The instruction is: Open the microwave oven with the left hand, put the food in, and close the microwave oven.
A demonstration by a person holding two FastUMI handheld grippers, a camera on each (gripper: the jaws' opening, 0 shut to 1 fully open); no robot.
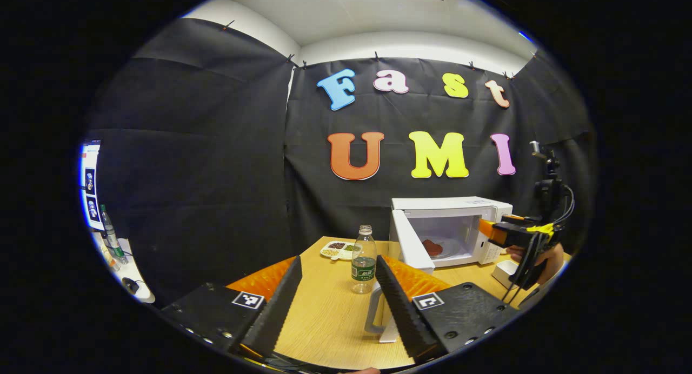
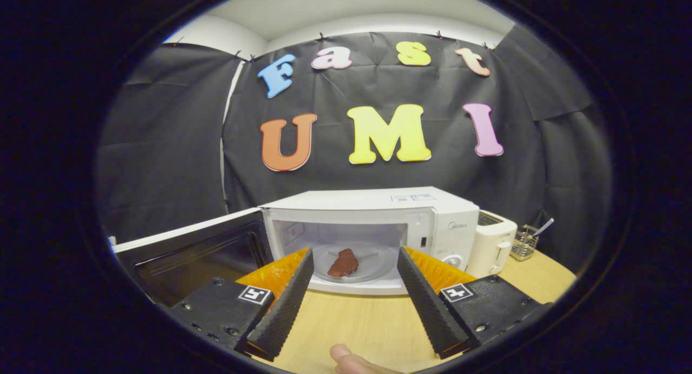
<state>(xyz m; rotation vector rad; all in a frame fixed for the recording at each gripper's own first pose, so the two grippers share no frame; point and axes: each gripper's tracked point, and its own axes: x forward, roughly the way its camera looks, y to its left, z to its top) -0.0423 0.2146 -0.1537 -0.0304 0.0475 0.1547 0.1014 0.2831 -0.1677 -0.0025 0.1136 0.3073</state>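
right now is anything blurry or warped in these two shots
Left gripper view: sharp, fisheye bends the table edge, ceiling light glares at top. Right gripper view: crisp on the food inside the microwave; its open door bows outward near the rim.

Food (image 2: 344, 263) lies inside the microwave (image 2: 373, 222) (door (image 2: 189, 249) swung open leftward) on a table (image 2: 367, 325); toaster (image 2: 491, 247) just right.
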